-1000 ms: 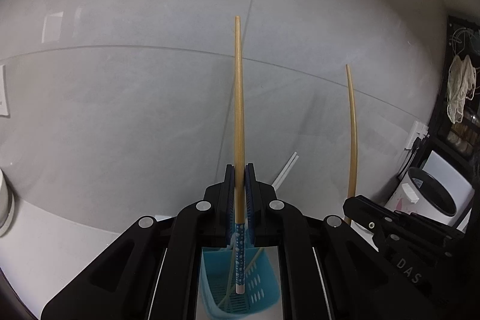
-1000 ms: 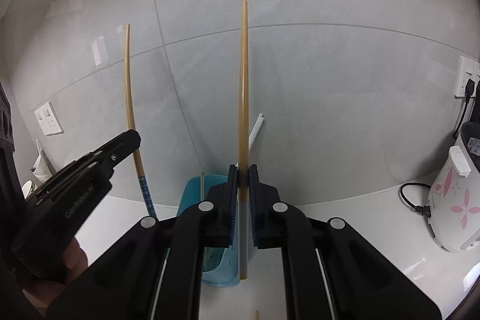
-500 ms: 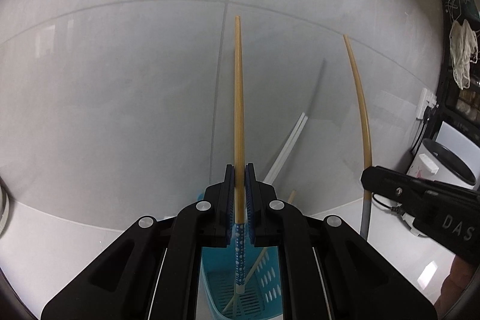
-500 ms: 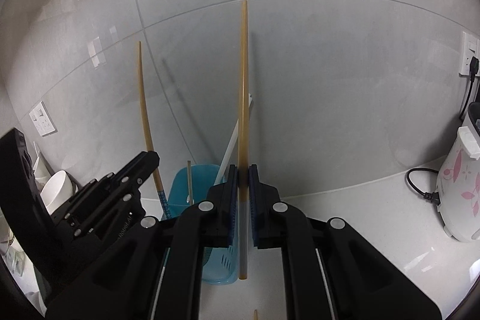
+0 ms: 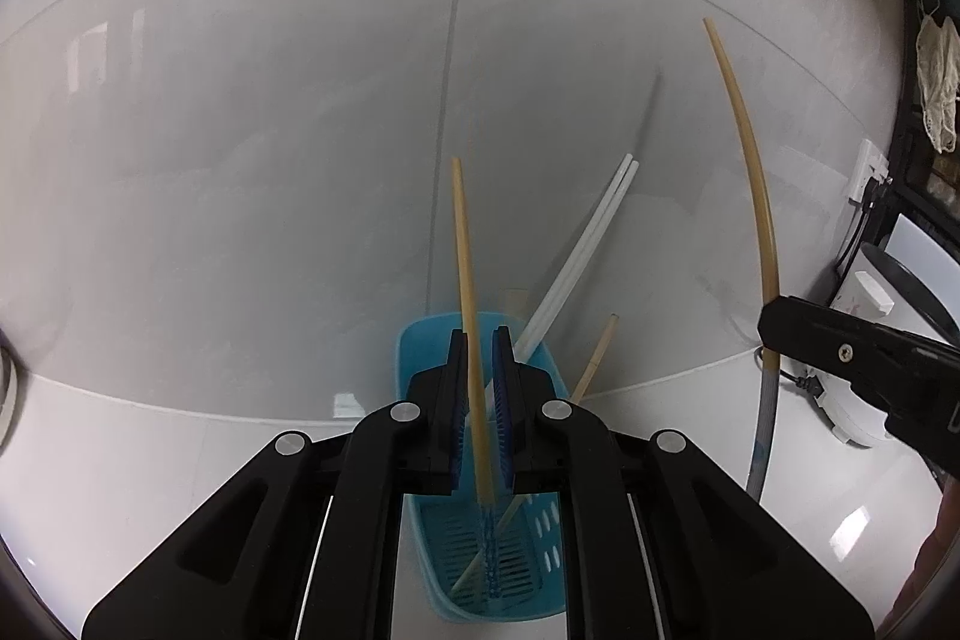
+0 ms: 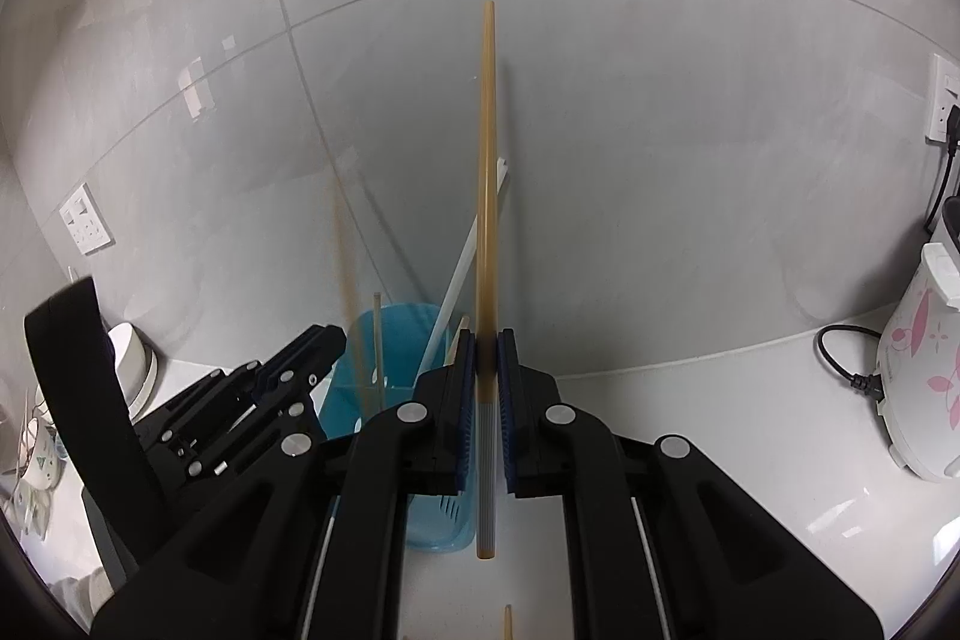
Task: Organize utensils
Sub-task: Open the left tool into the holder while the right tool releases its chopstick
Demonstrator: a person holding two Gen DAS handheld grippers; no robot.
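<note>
A blue slotted utensil basket (image 5: 420,358) stands on the white counter against the grey wall; it also shows in the right wrist view (image 6: 396,334). Two white chopsticks (image 5: 591,232) and a tan chopstick (image 5: 597,352) lean in it. My left gripper (image 5: 480,340) is open right over the basket, and a tan chopstick with a blue patterned end (image 5: 468,292) stands loose between its fingers, its lower end down in the basket. In the right wrist view it is blurred (image 6: 345,268). My right gripper (image 6: 486,340) is shut on another tan chopstick with a grey end (image 6: 486,196), held upright just right of the basket.
A white rice cooker with pink flowers (image 6: 918,376) and its black cord (image 6: 840,358) stand at the right. White bowls and cups (image 6: 129,358) sit at the left. Wall sockets (image 6: 84,220) are on the tiled wall. Another chopstick tip (image 6: 507,622) lies on the counter below.
My left gripper has opened and its chopstick has slid down into the basket. Both grippers have moved down and closer to the basket. My right gripper keeps its chopstick.
</note>
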